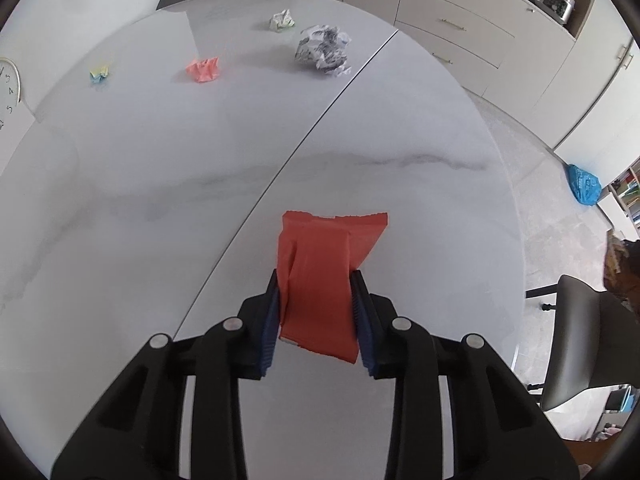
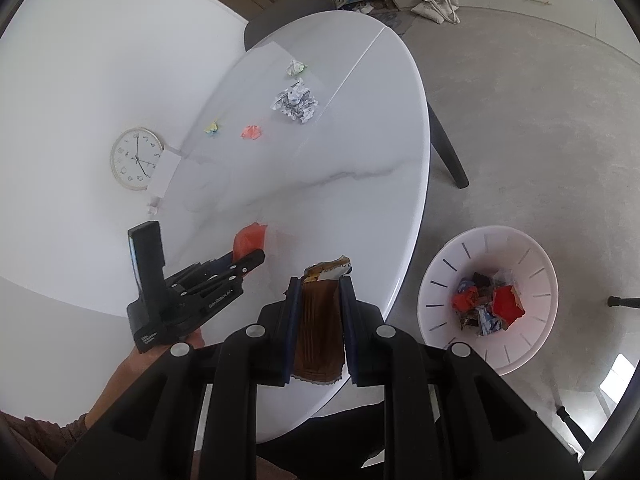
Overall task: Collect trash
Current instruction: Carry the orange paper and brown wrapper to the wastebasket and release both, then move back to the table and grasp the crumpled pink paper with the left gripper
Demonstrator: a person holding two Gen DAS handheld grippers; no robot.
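Red wrapper (image 1: 320, 280) is clamped in the left claw (image 1: 316, 280) just above the counter (image 1: 140, 200). A brown wrapper (image 2: 318, 320) is gripped by the right claw (image 2: 319, 284). Crumpled papers (image 1: 323, 51) are seen farther off; a white bin (image 2: 440, 276) stands on the floor.

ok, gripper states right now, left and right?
Left gripper: shut on the red wrapper.
Right gripper: shut on the brown wrapper.

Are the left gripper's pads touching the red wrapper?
Touching. In the left wrist view, both blue pads of the left gripper press against the sides of the red wrapper, which buckles between them.
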